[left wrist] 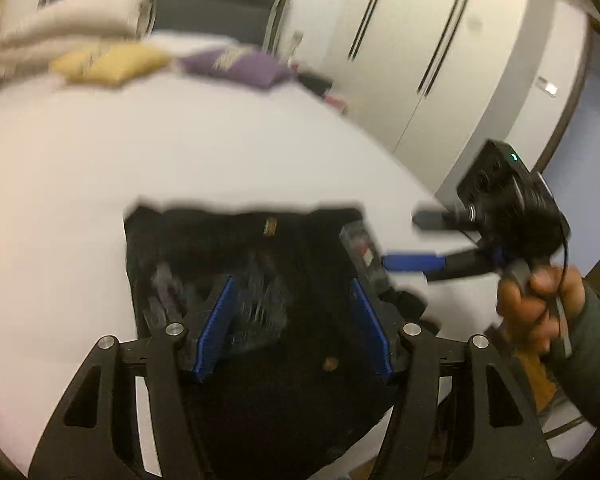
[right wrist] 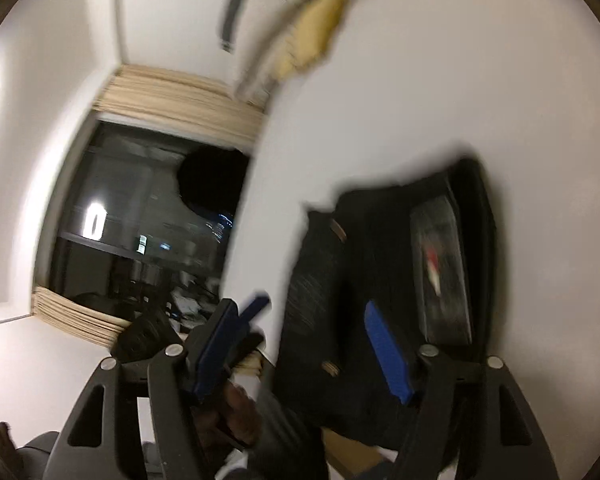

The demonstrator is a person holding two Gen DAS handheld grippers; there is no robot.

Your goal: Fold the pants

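- The white bed (left wrist: 80,184) filled most of the left wrist view, with a yellow cushion (left wrist: 108,62) and a purple cushion (left wrist: 240,66) well apart from the work, up near the headboard.
- The pants (left wrist: 256,264), black and already doubled into a compact block, lay flat on the sheet near the bed's close edge, straight ahead of and below the left gripper (left wrist: 294,320).
- That left gripper had its jaws parted about halfway; the blue pads stood clear of the cloth on either side, nothing pinched between them, so I judged it empty.
- The far edge of the folded pants ran across the view, side to side, which put the bundle's long axis roughly crosswise to the left fingers.
- A paper tag (left wrist: 364,248) lay at the right-hand side of the bundle.
- Further right, the right gripper (left wrist: 416,240) pointed in at that same side, a hand (left wrist: 536,304) around its handle; its fingers stood apart with only air between them.
- From the right wrist view the pants (right wrist: 380,280) lay ahead and to the right of the right gripper (right wrist: 320,344); one pad hung over the cloth, the other off its edge.
- My guess: both grippers were equally near, and any further fold would turn on lifting one crosswise edge.
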